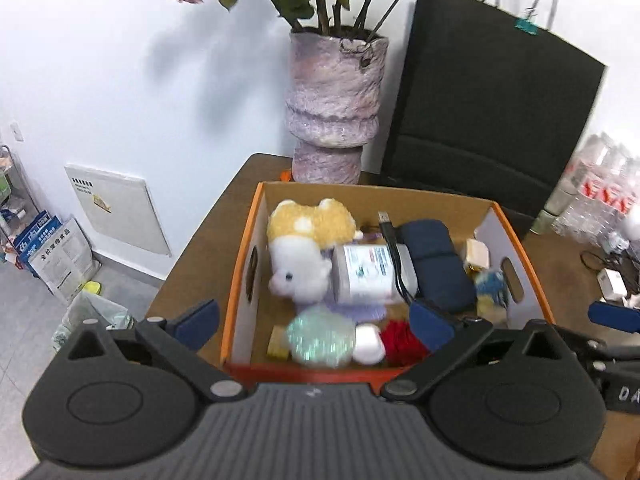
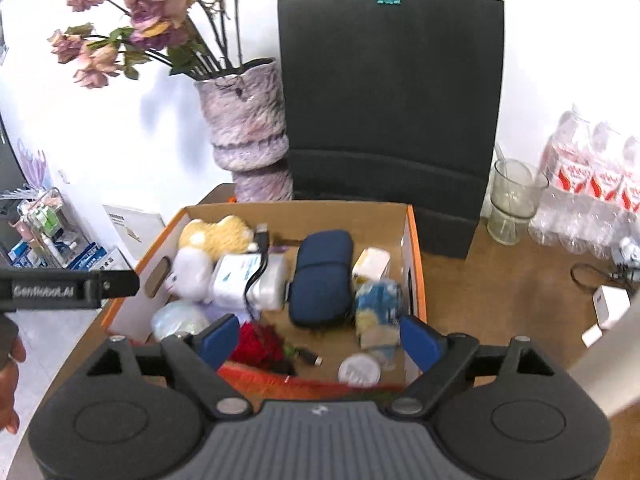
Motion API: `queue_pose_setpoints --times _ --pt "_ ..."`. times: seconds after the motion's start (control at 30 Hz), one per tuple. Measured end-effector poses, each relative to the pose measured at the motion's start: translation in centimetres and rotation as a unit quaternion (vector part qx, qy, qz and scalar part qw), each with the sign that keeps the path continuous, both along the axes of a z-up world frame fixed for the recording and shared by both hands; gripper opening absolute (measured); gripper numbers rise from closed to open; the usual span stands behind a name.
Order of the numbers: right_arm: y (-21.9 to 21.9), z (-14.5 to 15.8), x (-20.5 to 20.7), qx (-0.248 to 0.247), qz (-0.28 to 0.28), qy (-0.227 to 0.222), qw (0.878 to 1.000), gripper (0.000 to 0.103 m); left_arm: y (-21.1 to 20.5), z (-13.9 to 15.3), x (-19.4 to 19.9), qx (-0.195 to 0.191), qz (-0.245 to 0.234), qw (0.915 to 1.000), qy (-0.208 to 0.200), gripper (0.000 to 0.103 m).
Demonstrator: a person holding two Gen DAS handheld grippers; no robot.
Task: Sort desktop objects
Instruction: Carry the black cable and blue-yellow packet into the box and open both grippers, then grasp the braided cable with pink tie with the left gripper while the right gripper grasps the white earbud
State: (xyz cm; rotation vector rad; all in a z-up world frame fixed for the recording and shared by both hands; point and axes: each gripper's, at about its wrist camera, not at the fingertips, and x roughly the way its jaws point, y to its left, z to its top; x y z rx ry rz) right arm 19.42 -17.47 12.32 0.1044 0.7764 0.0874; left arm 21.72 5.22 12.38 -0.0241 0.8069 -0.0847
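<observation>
Both grippers hover at near rim of cardboard box point(image 2: 414, 248) on worktop point(image 2: 500, 280) | left gripper point(image 1: 314, 322) jaws apart, empty | right gripper point(image 2: 318, 338) jaws apart, empty | advice: pick one loose item, say the navy case point(image 2: 322, 276), descend straight, avoid cable point(image 2: 256, 276).

One box point(image 1: 240, 280), one vase point(image 1: 332, 108), one bag point(image 1: 492, 120)

Matt cardboard box point(image 1: 460, 200); fluffy plush toy point(image 1: 304, 240); rough, perhaps ceramic vase point(image 2: 248, 140); wooden table point(image 2: 500, 280).
</observation>
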Motion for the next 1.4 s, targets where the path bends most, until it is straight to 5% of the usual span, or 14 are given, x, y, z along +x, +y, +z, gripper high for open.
queue_pose_setpoints --times 0.23,0.43,0.53,0.73,1.2,1.4 --pt "0.9 -0.9 -5.1 -0.003 -0.002 -0.025 1.0 0.087 -0.5 -1.7 -6.2 0.02 -0.021 0.9993 -0.024 0.103" --pt "1.0 -2.8 -12.2 -0.033 0.0 -0.149 0.988 0.087 -0.2 -3.0 -13.6 0.042 -0.014 0.9929 -0.111 0.103" --pt "0.4 -4.5 -15.5 -0.02 -0.021 -0.16 0.987 0.087 -0.1 -4.0 -18.0 0.061 -0.04 0.9863 -0.148 0.103" --pt "0.4 -7.7 -20.1 0.005 -0.034 -0.147 0.988 0.087 0.8 -6.3 -24.0 0.016 -0.021 0.9868 -0.16 0.103" --pt "-0.5 -11.4 -23.6 -0.032 -0.07 -0.119 0.99 0.076 -2.0 -9.9 -26.0 -0.014 -0.122 0.9829 -0.138 0.103" --pt "-3.7 -11.9 -21.4 -0.041 -0.109 -0.118 0.986 0.068 -5.8 -10.3 -23.3 -0.027 -0.197 0.9726 -0.121 0.084"
